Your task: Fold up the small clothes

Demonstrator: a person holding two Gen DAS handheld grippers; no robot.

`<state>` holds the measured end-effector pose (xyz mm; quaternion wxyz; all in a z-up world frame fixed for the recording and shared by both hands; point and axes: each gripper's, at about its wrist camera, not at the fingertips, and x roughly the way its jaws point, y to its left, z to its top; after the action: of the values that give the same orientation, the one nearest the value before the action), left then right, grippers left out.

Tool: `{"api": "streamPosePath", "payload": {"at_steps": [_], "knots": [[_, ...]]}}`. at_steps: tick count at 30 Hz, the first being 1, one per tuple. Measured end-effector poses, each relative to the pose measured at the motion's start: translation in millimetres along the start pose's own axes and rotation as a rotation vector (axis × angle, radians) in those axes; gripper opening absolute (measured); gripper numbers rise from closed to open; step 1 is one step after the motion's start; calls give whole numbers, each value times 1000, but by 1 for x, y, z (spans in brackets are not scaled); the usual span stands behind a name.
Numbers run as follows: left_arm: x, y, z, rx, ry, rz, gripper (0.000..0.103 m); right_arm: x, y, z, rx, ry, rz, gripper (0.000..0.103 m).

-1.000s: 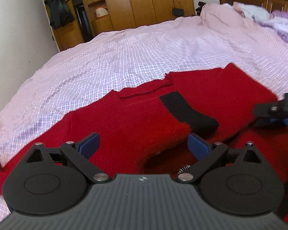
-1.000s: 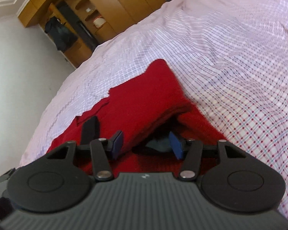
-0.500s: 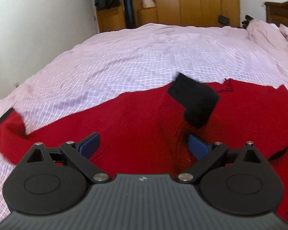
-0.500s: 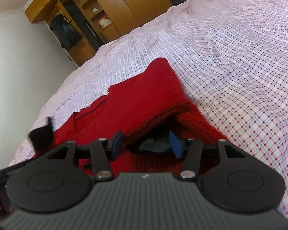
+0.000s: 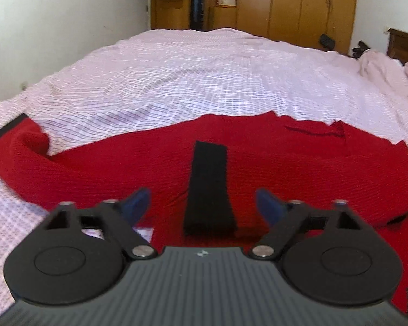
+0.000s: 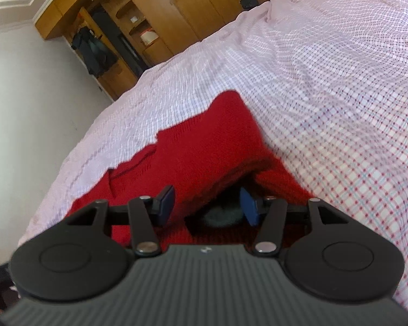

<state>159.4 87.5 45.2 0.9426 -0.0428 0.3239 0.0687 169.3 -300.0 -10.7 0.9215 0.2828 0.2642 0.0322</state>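
Observation:
A red knit sweater (image 5: 285, 168) lies spread on the checked bedsheet (image 5: 204, 76). A sleeve with a black cuff (image 5: 209, 187) is folded over its body and lies straight ahead of my left gripper (image 5: 202, 203), which is open and empty above it. Another black cuff (image 5: 5, 130) shows at the far left. In the right wrist view the sweater (image 6: 204, 149) has its right side folded over, leaving a dark opening. My right gripper (image 6: 208, 203) is open at that opening, with the folded layer between its fingers.
The bedsheet (image 6: 326, 81) stretches far and right. A white wall (image 5: 54, 21) stands left and wooden wardrobes (image 5: 285, 2) stand behind the bed. Rumpled bedding (image 5: 386, 65) and a headboard lie at the far right.
The left gripper swung left and pulled back. The black-cuffed sleeve dropped from mid-air and now lies flat on the sweater body. The right gripper has barely moved.

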Motion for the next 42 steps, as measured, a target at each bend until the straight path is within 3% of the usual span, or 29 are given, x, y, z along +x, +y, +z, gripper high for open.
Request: {"api": "streamPosePath", "payload": {"at_steps": [2, 3, 4, 5, 10, 16, 18, 20, 21, 29, 35, 42], "knots": [[8, -4, 1, 1, 28, -11, 53, 1, 1, 6, 3, -19, -16, 49], [14, -6, 2, 1, 44, -11, 49, 2, 1, 10, -2, -33, -36, 40], [20, -7, 1, -1, 57, -8, 49, 3, 2, 13, -11, -42, -66, 22], [25, -8, 0, 4, 59, 1, 49, 6, 1, 16, -15, -46, -108, 21], [41, -18, 0, 66, 38, 52, 50, 18, -11, 11, 7, -33, -163, 18], [30, -5, 5, -3, 51, 25, 51, 8, -12, 11, 44, 6, -109, 28], [21, 4, 9, -31, 48, 37, 54, -2, -9, 9, 46, 13, -96, 36], [11, 14, 14, -49, 34, 61, 60, -12, -7, 6, 40, 17, -84, 53], [6, 19, 16, -55, 24, 71, 62, -18, -5, 3, 31, 13, -79, 56], [-24, 80, 35, -118, -30, 176, 73, -57, 16, -21, -60, 22, -25, 57], [-25, 149, 40, -245, -16, 257, 73, -74, 36, -35, -124, 50, 4, 57], [-13, 232, 38, -431, 0, 335, 74, -88, 50, -47, -162, 66, -23, 57]]}}
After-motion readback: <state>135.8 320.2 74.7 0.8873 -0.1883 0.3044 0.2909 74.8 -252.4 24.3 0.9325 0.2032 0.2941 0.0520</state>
